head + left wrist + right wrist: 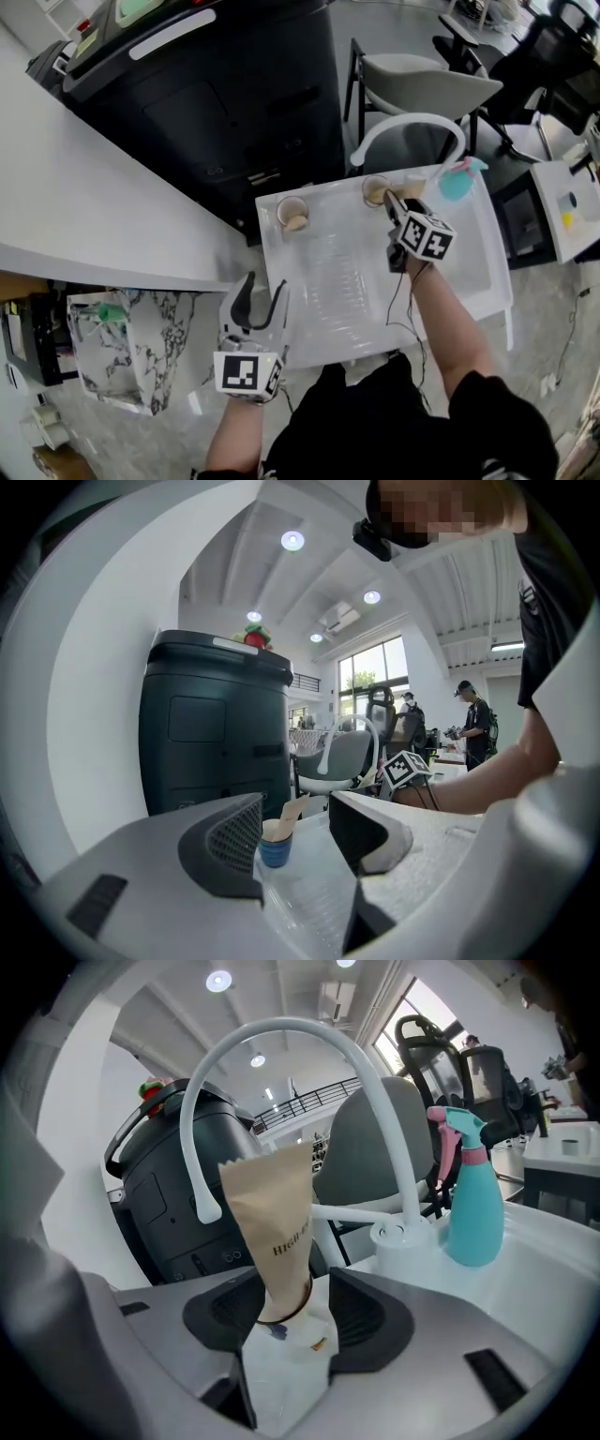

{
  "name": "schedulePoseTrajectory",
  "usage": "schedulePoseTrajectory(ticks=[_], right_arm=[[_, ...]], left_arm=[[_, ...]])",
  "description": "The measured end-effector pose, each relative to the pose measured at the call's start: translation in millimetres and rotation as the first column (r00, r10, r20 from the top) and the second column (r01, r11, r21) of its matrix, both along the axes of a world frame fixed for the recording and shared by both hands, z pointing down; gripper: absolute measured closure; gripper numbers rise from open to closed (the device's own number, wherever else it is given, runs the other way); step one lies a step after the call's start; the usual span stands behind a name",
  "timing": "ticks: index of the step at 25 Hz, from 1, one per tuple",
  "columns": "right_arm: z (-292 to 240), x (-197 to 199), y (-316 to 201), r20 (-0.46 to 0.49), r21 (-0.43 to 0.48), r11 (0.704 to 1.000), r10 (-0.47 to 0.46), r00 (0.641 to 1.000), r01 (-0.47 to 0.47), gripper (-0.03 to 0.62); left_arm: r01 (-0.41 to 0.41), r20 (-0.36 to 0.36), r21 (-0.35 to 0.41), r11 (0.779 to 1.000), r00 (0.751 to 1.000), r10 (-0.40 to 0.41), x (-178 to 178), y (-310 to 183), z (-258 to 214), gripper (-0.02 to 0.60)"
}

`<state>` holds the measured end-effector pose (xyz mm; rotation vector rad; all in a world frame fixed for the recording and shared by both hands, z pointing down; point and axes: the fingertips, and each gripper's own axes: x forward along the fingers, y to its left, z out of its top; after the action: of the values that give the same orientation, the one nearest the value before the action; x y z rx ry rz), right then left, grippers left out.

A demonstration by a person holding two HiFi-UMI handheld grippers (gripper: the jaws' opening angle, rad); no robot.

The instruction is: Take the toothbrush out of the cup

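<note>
Toothbrush (272, 1232), wrapped in a tan paper sleeve with dark print, stands upright between the jaws of my right gripper (281, 1321). Both pads press against the sleeve low down, so I have it pinched. From my head camera that gripper (392, 208) reaches to the rim of the cup (375, 190) at the far edge of the white basin (347, 281), and tan paper shows inside the cup. I cannot tell how deep the sleeve's foot sits in it.

Just behind the cup, the white faucet (281, 1030) arches over. A teal spray bottle (472, 1199) with a pink trigger stands beside the faucet's base, to the right.

A second cup (292, 214) sits at the basin's far left corner, well apart from the first, with its own tan sleeve leaning in it.

My left gripper (260, 295) hangs at the basin's near left edge with its jaws spread wide and nothing between them. Its own camera looks through the gap at that second cup (275, 847), which is blue.

Beyond the basin are a black cabinet (216, 94) and a grey chair (422, 80).
</note>
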<state>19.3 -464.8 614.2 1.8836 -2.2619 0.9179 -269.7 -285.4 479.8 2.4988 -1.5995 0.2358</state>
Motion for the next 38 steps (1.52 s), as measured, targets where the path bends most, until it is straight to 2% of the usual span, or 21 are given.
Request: schedulePoseTrajectory(ticks=[3,12,14,23,32,38], right_arm=[[10.6,-0.4,-6.9,-0.018,-0.014,1.000,0.004,1.000,-0.005,0.397],[16.5,-7.9,-15.4,-0.082,-0.007,1.000,-0.003,0.997,0.002,0.528],[14.3,-7.9,-16.1,-0.094,-0.002,1.000,0.001,0.996,-0.001,0.539],[2.7,-11.9,-10.7,-0.135,0.025,0.999,-0.028,0.990,0.032,0.551],[-45.1,-11.0,4.1,-0.139,0.111,0.992,-0.043,0.989,0.059,0.549],[-85.2,-16.8,25.6,-0.116,0.180,0.978,-0.087,0.989,0.107,0.549]], left_arm=[[0.015,0.002,-0.009,1.000,1.000,-0.015,-4.6,1.6,6.2,0.374],[0.045,0.004,-0.039,0.998,0.999,-0.045,-14.3,7.6,16.1,0.374],[0.047,0.003,-0.036,0.998,0.999,-0.047,-14.8,7.8,15.4,0.374],[0.044,-0.002,-0.031,0.999,0.999,-0.044,-14.2,9.0,11.8,0.373],[0.029,-0.023,0.001,1.000,0.999,-0.029,-5.6,13.7,-0.5,0.373],[0.016,-0.030,0.017,1.000,0.999,-0.016,3.7,20.1,-9.4,0.373]])
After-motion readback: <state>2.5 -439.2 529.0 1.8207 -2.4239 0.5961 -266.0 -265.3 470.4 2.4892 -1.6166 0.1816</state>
